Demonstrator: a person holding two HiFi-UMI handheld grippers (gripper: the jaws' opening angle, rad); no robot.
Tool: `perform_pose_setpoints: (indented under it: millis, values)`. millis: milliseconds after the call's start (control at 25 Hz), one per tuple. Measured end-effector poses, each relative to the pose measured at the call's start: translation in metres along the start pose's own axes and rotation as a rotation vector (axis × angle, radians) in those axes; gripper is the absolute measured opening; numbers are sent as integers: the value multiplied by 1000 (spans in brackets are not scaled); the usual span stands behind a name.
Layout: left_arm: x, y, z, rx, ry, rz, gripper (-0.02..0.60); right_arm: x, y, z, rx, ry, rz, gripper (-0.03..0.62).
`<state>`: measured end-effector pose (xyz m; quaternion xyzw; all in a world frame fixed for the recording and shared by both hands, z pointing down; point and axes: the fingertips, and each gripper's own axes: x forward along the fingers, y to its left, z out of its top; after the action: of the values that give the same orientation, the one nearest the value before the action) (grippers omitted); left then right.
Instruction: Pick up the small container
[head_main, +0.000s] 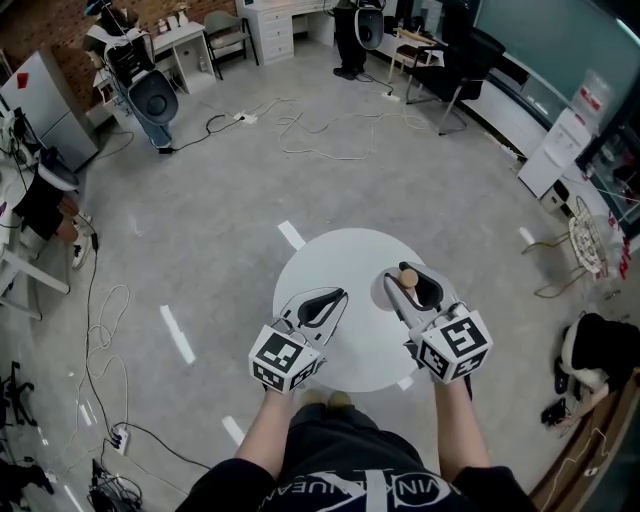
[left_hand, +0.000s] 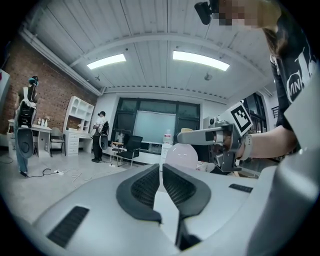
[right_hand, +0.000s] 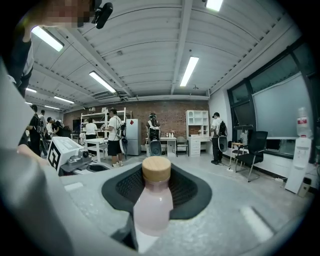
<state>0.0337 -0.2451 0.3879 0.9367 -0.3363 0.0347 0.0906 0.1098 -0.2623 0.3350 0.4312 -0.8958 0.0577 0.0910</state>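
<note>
The small container is a pale pink bottle with a round wooden cap. My right gripper is shut on it and holds it above the right part of the round white table. In the right gripper view the bottle stands upright between the dark pads, cap on top. My left gripper hovers over the table's left part, jaws together, nothing in them. In the left gripper view its pads meet, and the pink bottle shows beyond, in the right gripper.
The table stands on a grey floor with white tape marks and loose cables. Black chairs, white cabinets and a standing person are far off. A bag lies at the right.
</note>
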Motion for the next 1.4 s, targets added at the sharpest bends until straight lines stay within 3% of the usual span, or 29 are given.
perform_pose_setpoints:
  millis: [720, 1400]
  values:
    - [-17, 16, 51, 7, -89, 28, 25, -7, 7, 25, -6, -34, -34, 132]
    - [-25, 12, 75, 33, -146, 22, 25, -21, 13, 34, -15, -56, -57, 132]
